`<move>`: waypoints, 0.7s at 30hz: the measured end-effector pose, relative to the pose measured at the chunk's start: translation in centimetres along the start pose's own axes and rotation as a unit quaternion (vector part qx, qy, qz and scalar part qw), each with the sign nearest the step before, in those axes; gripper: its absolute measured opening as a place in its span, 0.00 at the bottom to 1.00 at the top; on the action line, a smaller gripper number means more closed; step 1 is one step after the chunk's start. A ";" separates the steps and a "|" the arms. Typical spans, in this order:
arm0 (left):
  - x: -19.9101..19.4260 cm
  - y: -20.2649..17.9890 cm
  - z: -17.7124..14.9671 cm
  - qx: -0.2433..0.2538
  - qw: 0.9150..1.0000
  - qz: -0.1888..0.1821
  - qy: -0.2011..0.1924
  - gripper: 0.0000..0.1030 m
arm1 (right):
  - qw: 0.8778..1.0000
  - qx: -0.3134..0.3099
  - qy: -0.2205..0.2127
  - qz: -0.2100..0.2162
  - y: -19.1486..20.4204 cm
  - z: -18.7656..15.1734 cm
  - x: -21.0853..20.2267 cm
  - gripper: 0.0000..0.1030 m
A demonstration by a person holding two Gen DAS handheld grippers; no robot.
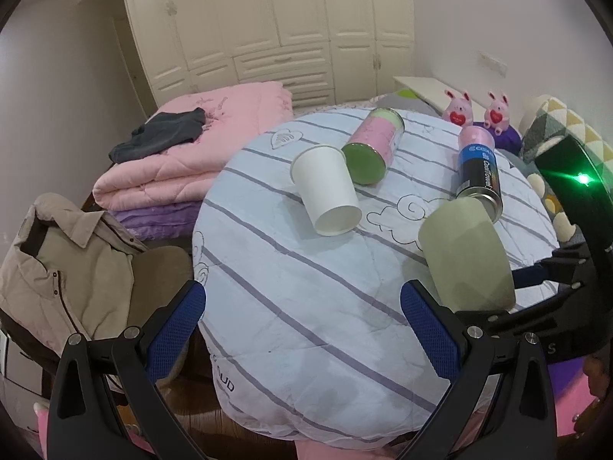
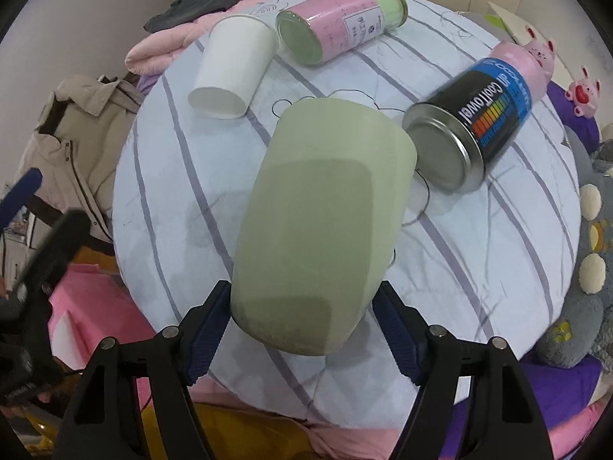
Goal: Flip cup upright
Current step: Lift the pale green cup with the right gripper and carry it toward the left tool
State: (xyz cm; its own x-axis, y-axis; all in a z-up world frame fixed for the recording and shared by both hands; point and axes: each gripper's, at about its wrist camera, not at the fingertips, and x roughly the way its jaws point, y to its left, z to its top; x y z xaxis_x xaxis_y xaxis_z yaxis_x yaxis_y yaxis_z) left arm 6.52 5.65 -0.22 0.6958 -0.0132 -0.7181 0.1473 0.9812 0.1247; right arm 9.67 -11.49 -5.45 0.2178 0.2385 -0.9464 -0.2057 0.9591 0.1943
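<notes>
Bedroom clutter rings a round cushion (image 1: 306, 306) with a pale striped cover, and everything to be handled lies on it. Left of it, a tan jacket (image 1: 69, 268) and folded pink quilts (image 1: 191, 153) sit below the cushion's curved edge, which falls away on every side. The left hand-held gripper (image 1: 302, 329) hangs spread and empty over the near part of the cushion, touching nothing. Ahead of it a white paper cup (image 1: 325, 188) lies on its side, with a pink-and-green can (image 1: 375, 145) just beyond. To the right, the green cup (image 2: 318, 230) is pinched near its base between the pads of the right hand-held gripper (image 2: 302, 322), mouth pointing away and tilted, its rim very near a black-and-blue can (image 2: 471, 122); whether they touch I cannot tell. The step looks like the flip itself: it would help to lift clear first, rotate the wrist so the mouth turns up, and swing it away from that can. Open striped cover lies near and left, the safest spot to set down, well in from the soft edge where a cup could topple.
</notes>
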 end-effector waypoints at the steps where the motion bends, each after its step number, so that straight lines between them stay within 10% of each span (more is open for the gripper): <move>1: -0.1 0.1 -0.1 -0.001 1.000 0.002 0.000 1.00 | 1.000 -0.001 -0.001 0.001 0.1 -0.3 -0.2 0.73; 21: -1.4 -2.8 0.0 0.001 1.000 -0.012 -0.005 1.00 | 0.999 -0.002 -0.041 -0.005 -2.4 -1.4 -4.6 0.75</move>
State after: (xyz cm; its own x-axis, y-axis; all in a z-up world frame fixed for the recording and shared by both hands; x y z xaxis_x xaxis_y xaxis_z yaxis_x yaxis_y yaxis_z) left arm 5.11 2.89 0.43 0.6988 -0.0384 -0.7143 0.1650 0.9803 0.1088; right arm 7.80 -15.08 -1.93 0.2968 0.2405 -0.9242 -0.2062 0.9611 0.1839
